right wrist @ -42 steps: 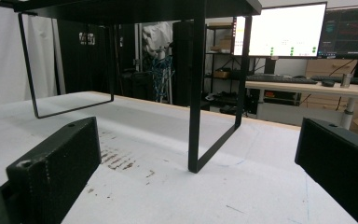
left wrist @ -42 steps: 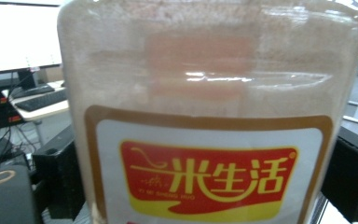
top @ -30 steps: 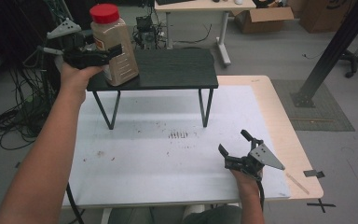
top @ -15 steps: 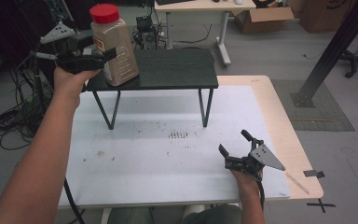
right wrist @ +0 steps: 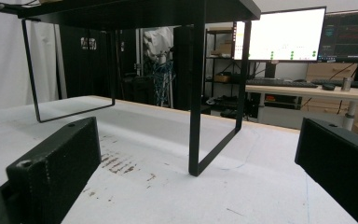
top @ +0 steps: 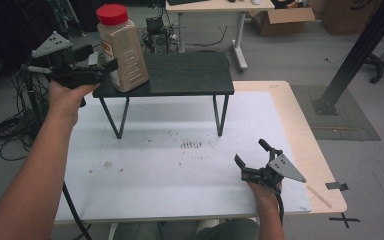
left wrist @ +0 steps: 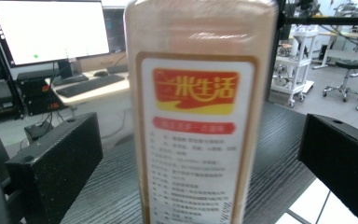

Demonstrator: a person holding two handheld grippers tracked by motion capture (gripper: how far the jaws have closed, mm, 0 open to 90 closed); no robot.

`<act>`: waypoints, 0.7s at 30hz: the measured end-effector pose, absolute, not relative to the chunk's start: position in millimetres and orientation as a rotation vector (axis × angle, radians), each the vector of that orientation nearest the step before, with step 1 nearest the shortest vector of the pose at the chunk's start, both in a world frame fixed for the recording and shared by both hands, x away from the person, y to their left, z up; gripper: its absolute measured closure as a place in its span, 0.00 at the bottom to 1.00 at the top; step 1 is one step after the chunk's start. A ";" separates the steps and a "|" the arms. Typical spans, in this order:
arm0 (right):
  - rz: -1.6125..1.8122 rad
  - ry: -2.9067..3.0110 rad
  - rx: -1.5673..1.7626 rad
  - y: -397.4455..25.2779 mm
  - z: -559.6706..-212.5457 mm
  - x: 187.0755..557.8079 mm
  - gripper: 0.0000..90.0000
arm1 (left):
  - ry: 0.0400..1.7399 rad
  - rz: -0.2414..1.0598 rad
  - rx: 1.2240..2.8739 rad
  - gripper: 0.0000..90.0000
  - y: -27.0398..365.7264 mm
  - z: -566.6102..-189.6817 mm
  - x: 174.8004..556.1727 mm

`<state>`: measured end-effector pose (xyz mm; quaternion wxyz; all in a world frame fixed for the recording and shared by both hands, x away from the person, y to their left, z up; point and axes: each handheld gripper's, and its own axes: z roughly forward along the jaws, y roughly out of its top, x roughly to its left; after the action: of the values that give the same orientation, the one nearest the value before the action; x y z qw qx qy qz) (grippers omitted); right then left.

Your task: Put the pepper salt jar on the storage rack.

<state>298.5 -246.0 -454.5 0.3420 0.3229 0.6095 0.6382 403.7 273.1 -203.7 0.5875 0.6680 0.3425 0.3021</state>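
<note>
A tall jar [top: 122,50] of tan grains with a red cap stands upright on the left end of a black raised shelf [top: 190,75]. My left gripper [top: 102,65] is held just left of it, open. In the left gripper view the jar's label [left wrist: 196,140] stands close between the wide-spread jaws, and neither jaw touches it. My right gripper [top: 250,151] rests low over the white table [top: 155,170] at the front right, open and holding nothing. In the right gripper view it faces the shelf's leg [right wrist: 196,93].
Brown smudges [top: 192,145] mark the table's middle. The wooden table edge [top: 310,150] runs along the right. Cables [top: 5,130] lie on the floor at left. A desk [top: 215,7], a cardboard box [top: 285,17] and a black post [top: 355,55] stand behind.
My left gripper has drawn back to the left off the jar, which stays standing on the shelf. The right gripper has not moved.
</note>
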 end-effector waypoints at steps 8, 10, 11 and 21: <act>1.657 1.588 0.839 -245.8 -454.4 298.6 0.00 | 0.771 0.711 1.522 0.00 276.4 -209.3 385.6; 1.655 1.590 0.837 -245.7 -454.4 298.8 0.00 | 0.771 0.714 1.519 0.00 277.6 -212.0 381.8; 1.655 1.590 0.836 -245.7 -454.4 298.7 0.00 | 0.775 0.711 1.518 0.00 278.3 -213.7 379.9; 1.659 1.588 0.835 -246.0 -454.5 298.6 0.00 | 0.776 0.713 1.496 0.00 288.0 -226.9 360.7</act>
<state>298.6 -246.0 -454.5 0.3418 0.3210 0.6108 0.6380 360.7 288.0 -226.9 0.6098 0.6480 0.3361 0.3087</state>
